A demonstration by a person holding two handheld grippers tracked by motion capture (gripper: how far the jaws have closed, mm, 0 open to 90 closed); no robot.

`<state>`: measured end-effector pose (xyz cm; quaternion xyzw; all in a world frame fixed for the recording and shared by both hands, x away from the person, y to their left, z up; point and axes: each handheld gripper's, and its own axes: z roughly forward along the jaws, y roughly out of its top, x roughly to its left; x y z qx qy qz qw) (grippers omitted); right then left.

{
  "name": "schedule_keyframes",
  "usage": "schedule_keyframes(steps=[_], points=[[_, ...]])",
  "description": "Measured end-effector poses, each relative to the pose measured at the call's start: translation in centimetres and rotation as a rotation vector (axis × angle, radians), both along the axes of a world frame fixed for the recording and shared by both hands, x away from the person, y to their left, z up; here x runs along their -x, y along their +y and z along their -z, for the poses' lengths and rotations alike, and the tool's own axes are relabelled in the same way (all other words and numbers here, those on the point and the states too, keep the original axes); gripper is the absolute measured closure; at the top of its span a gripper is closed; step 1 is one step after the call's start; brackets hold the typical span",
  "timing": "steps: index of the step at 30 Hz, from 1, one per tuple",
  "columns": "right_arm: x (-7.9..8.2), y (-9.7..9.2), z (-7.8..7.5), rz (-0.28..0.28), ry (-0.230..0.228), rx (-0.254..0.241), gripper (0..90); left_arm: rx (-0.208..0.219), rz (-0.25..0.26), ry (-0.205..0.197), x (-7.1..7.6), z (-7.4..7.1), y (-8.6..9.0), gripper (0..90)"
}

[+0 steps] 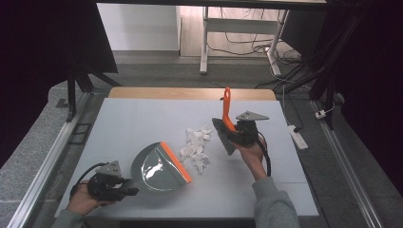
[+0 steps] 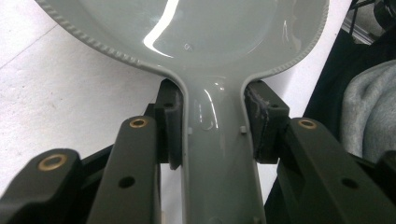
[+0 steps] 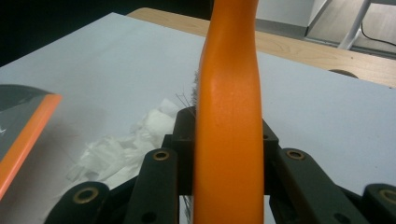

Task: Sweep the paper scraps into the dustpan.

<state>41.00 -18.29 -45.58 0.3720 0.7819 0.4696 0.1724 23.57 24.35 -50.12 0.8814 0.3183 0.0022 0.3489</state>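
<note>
Jaws of left gripper (image 1: 124, 188) clamp dustpan (image 1: 157, 167) handle (tip cut off), right gripper (image 1: 236, 134) clamps brush (image 1: 227, 124).

Pale grey-white table top (image 1: 142, 123), matte, evenly lit from above; a strip of bare wood (image 1: 190, 93) shows along its far edge. Aluminium rails (image 1: 43, 166) run down both sides of the table. Floor around it is grey carpet (image 1: 157, 73). Black curtains (image 1: 43, 42) hang at left and right, dark and featureless. Beyond the table: a white wall panel (image 1: 138, 26), lighter flooring, and the white metal legs of a desk (image 1: 205, 42) with loose black cables (image 1: 247, 45) beneath. A white power strip (image 1: 298, 135) lies on the carpet at right.
</note>
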Motion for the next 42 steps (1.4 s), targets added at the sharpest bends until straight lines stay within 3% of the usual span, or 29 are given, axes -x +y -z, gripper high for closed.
schedule_keyframes(steps=[12,17,20,27,35,42], points=[[-3.0,1.4,0.7,0.029,0.037,0.05,70.4,0.005,0.007,0.027,-0.2,0.4,0.4,61.3],[-3.6,1.8,0.9,0.038,0.052,0.049,70.4,0.004,0.011,0.036,-0.2,0.5,0.4,61.3],[-3.7,1.9,1.3,0.044,0.064,0.067,70.5,0.007,-0.01,0.048,-0.3,0.6,0.6,61.3],[-4.8,2.2,1.9,0.069,0.1,0.096,70.5,-0.003,0.001,0.052,-0.2,0.7,0.8,61.3],[-6.6,3.2,2.3,0.079,0.14,0.144,70.5,-0.033,0.027,0.068,-0.4,1.3,0.3,61.3],[-7.8,5.3,2.9,0.072,0.17,0.21,70.6,-0.037,0.045,0.071,-1.0,1.4,-0.6,61.3]])
